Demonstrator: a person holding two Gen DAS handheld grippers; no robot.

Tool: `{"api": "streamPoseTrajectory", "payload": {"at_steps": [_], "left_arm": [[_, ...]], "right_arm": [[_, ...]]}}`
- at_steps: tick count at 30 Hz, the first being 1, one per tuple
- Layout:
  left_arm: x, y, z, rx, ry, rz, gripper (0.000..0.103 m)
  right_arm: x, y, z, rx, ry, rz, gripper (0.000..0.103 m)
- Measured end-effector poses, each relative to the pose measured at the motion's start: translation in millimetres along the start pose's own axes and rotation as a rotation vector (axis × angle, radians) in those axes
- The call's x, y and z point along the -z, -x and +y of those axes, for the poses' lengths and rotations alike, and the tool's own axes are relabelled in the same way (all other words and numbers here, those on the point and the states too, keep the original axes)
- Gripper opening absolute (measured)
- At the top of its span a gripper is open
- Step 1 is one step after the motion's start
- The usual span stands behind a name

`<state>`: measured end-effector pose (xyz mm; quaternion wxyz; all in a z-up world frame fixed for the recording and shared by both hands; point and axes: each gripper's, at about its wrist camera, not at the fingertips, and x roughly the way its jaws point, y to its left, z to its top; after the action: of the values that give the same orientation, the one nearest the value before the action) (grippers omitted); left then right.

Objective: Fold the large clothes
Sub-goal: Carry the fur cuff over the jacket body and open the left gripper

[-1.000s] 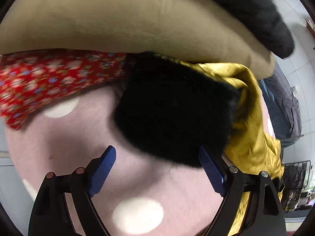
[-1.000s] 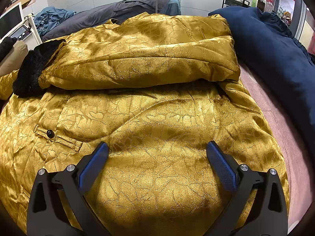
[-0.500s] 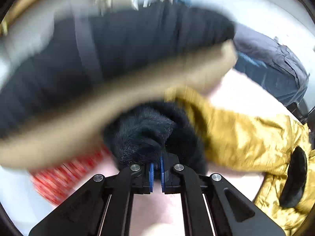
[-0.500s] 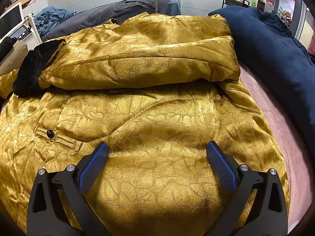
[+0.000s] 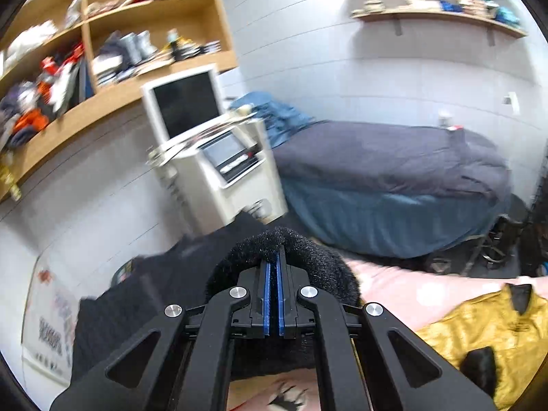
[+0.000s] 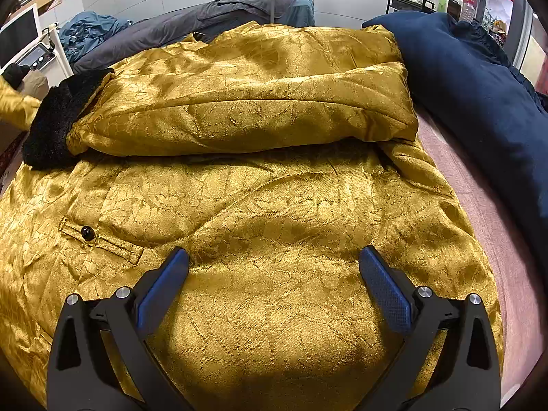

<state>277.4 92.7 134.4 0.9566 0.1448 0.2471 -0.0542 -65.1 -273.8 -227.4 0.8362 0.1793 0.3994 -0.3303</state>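
A gold brocade jacket (image 6: 267, 185) lies spread on the pink bed. One sleeve (image 6: 239, 109) is folded across its body, ending in a black fur cuff (image 6: 51, 126). My right gripper (image 6: 274, 267) is open and empty, just above the jacket's lower part. My left gripper (image 5: 273, 260) is shut on the other black fur cuff (image 5: 308, 253) and holds it lifted above the bed. Part of the jacket (image 5: 486, 328) shows at the lower right of the left wrist view.
A dark navy garment (image 6: 479, 78) lies along the jacket's right side. A grey-covered bed (image 5: 394, 157) and a white cart with a monitor (image 5: 219, 157) stand beyond. Wooden shelves (image 5: 102, 68) are on the wall. Dark clothes (image 5: 137, 294) lie under the left gripper.
My left gripper closed on the black fur cuff and lifted it up, its view swinging from the bed to the room. The right gripper has not moved.
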Motion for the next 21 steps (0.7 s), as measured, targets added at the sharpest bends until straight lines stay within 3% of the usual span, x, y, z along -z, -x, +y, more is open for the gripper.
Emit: {"api": "streamPoseTrajectory", "payload": {"at_steps": [5,9,16,21], "left_arm": [[-3.1,23.0,-56.8,0.079,-0.103,-0.058,0.003],[10.0,25.7,-89.2,0.178,-0.142,-0.029,0.003],[49.0,55.8,-203.8,0.502,-0.197,0.04,0.003],[92.1,80.4,-305.6,0.723,-0.218,0.149,0.003]], "right_arm": [[0.0,-0.1,0.1,0.0,0.0,0.0,0.097],[-0.2,-0.3,0.1,0.0,0.0,0.0,0.097],[-0.2,-0.3,0.1,0.0,0.0,0.0,0.097],[-0.1,-0.1,0.2,0.0,0.0,0.0,0.097]]}}
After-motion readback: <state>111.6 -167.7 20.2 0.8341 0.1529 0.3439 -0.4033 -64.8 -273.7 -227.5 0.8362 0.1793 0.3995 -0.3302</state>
